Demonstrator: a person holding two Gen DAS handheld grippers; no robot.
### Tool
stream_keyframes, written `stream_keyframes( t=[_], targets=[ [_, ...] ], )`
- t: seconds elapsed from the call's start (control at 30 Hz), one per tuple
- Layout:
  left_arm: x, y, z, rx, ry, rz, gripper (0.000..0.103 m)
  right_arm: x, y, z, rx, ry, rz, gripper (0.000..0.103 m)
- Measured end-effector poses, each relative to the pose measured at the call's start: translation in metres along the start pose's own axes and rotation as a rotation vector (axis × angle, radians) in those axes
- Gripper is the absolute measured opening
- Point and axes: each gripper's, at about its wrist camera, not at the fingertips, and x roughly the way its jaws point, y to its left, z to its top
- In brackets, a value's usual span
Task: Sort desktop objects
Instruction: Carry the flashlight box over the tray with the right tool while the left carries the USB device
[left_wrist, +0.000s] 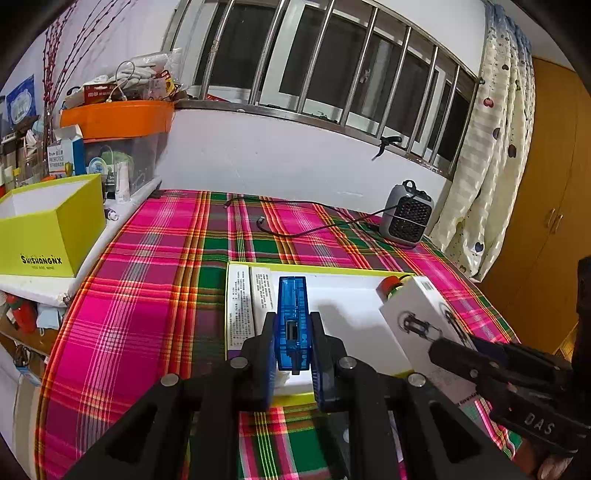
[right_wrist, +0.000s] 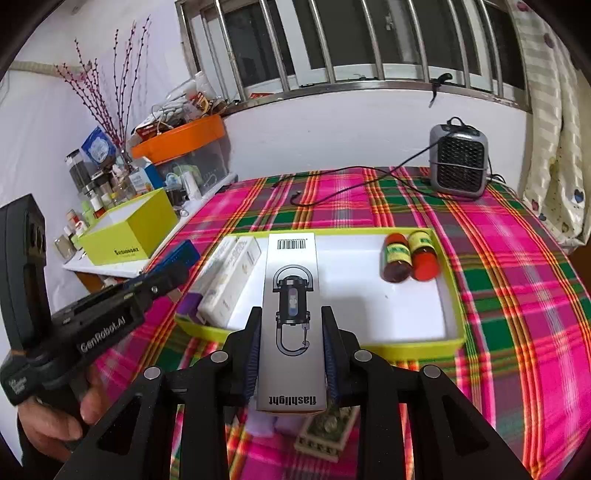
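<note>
In my left wrist view, the left gripper (left_wrist: 292, 332) clamps a clear blue plastic case (left_wrist: 292, 321), its long axis pointing away over the white tray (left_wrist: 347, 295).

In my right wrist view, the right gripper (right_wrist: 291, 332) pinches a grey cardboard flashlight box (right_wrist: 291, 314) lengthwise, barcode end far, above the tray's near edge.

left gripper (left_wrist: 291, 332): black, blue pads, silver screws, "GenRobot.AI" lettering
right gripper (right_wrist: 291, 332): black, blue pads, "DAS" marking
hand (right_wrist: 55, 417): bare skin
</note>
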Motion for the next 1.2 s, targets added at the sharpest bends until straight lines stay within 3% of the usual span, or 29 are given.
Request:
stream_keyframes(
  t=[0.5, 1.2],
  targets=[
    [0.0, 0.046, -0.002, -0.14, -0.053, 0.007, 0.016, 0.067, 0.017, 0.032, 0.03, 0.055, 0.019, 0.031],
    [-0.003, 0.047, -0.003, -0.131, -0.072, 0.009, 0.012, 0.13, 0.022, 0.039, 0.131, 0.144, -0.008, 0.03]
  ],
)
